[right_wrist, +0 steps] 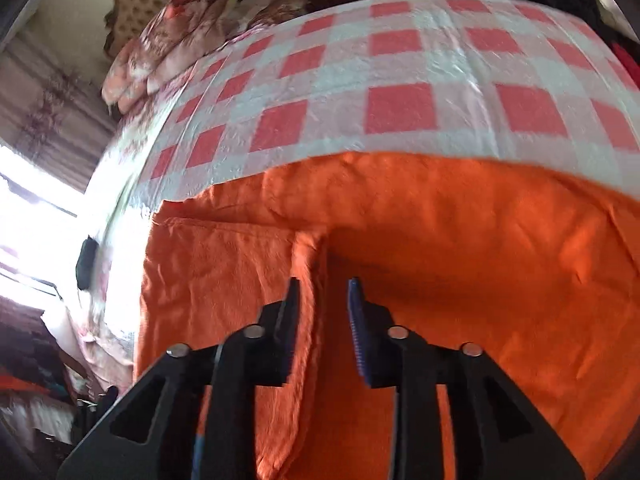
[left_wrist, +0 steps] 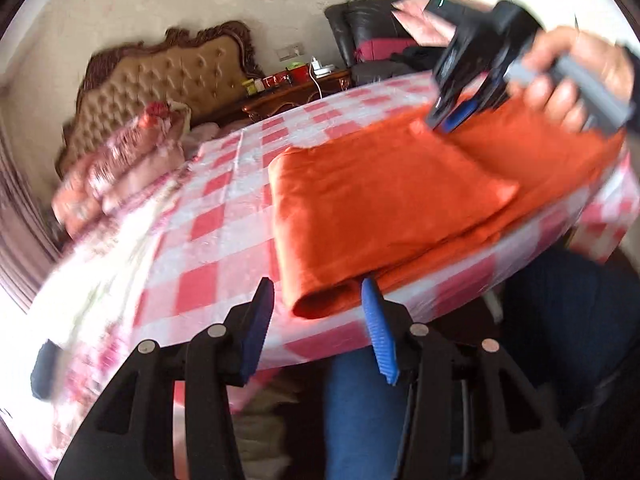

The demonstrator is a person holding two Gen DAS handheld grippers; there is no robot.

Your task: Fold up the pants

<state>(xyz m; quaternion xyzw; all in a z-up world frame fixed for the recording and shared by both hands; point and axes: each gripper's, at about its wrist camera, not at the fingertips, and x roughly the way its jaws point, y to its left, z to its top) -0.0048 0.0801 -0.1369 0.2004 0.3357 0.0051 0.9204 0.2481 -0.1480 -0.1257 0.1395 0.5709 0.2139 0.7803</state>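
Note:
The orange pants (left_wrist: 384, 204) lie folded on the red-and-white checked table (left_wrist: 224, 216), near its front edge. My left gripper (left_wrist: 318, 292) is open, its blue pads either side of the near rolled corner of the pants, not touching it. My right gripper (left_wrist: 448, 116), held in a hand, hovers over the far right part of the pants. In the right wrist view the right gripper (right_wrist: 324, 284) is open just above the pants (right_wrist: 460, 260), with a raised fold edge (right_wrist: 308, 256) between its fingers.
A padded headboard (left_wrist: 168, 76) and pink floral bedding (left_wrist: 120, 160) lie to the left of the table. A dark chair (left_wrist: 372, 36) and a wooden side table with small items (left_wrist: 296, 84) stand behind. My blue-jeaned legs (left_wrist: 360, 408) are below the table edge.

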